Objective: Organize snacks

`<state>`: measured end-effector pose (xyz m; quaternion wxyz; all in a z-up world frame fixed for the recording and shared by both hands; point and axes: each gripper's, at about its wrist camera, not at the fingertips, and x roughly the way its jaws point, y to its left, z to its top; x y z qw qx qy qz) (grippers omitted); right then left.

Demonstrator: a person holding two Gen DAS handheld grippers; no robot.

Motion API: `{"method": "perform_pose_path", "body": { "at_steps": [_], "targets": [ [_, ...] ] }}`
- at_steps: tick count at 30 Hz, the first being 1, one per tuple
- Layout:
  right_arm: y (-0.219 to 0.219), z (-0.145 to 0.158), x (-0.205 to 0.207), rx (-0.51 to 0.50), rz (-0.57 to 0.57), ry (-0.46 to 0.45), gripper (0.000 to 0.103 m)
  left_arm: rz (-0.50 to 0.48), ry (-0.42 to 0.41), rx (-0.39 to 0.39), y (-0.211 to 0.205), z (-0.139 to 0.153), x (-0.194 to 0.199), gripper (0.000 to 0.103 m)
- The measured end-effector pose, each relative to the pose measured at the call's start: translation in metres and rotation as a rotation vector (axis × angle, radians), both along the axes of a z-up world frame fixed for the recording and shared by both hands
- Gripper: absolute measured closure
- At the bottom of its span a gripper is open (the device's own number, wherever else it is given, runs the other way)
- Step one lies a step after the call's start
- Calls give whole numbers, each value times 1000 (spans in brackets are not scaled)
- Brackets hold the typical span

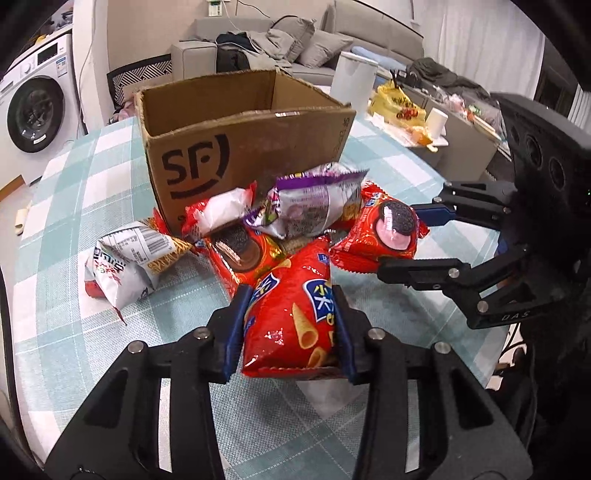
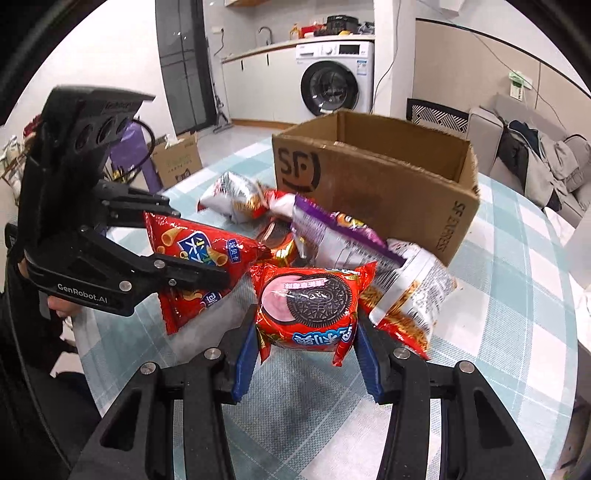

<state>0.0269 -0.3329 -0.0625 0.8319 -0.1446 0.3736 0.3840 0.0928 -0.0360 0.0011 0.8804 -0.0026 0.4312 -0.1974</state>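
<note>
Left gripper (image 1: 290,321) is clamped on the red cone-snack bag (image 1: 291,310). Right gripper (image 2: 306,347) straddles the red cookie pack (image 2: 308,306), pads touching its sides. Cardboard box (image 1: 240,147) stands ahead of both, beyond the pile.

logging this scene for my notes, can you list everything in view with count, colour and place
brown cardboard box with SF print: 1, brown, open top, behind the snack pile on the table
red cone-snack bag: 1, red, pile front, between the left fingers
red sandwich-cookie packs: 2, red, one between the right fingers, one in the pile
purple-and-silver snack bag: 1, on top of the pile
white-and-red noodle-snack bags: 2, one at the pile's left, one against the box
teal-and-white checked tablecloth: 1, covers the table
white washing machine: 1, background
grey sofa: 1, background
left hand-held gripper: black, blue pads
right hand-held gripper: black, blue pads
</note>
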Motion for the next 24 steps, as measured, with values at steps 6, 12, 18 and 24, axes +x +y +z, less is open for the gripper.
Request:
{"method": "perform_pose_path", "body": {
  "at_steps": [6, 12, 18, 24],
  "targets": [
    [-8, 11, 3, 50, -28, -15, 55, 51, -37, -44, 16, 13, 0, 64],
    [-12, 18, 5, 83, -53, -34, 55, 83, -77, -69, 26, 25, -1, 64],
    [-15, 22, 6, 98, -79, -37, 55, 109, -128, -78, 28, 34, -6, 64],
    [-17, 26, 9, 126, -111, -40, 55, 145, -198, -65, 25, 45, -12, 64]
  ]
}}
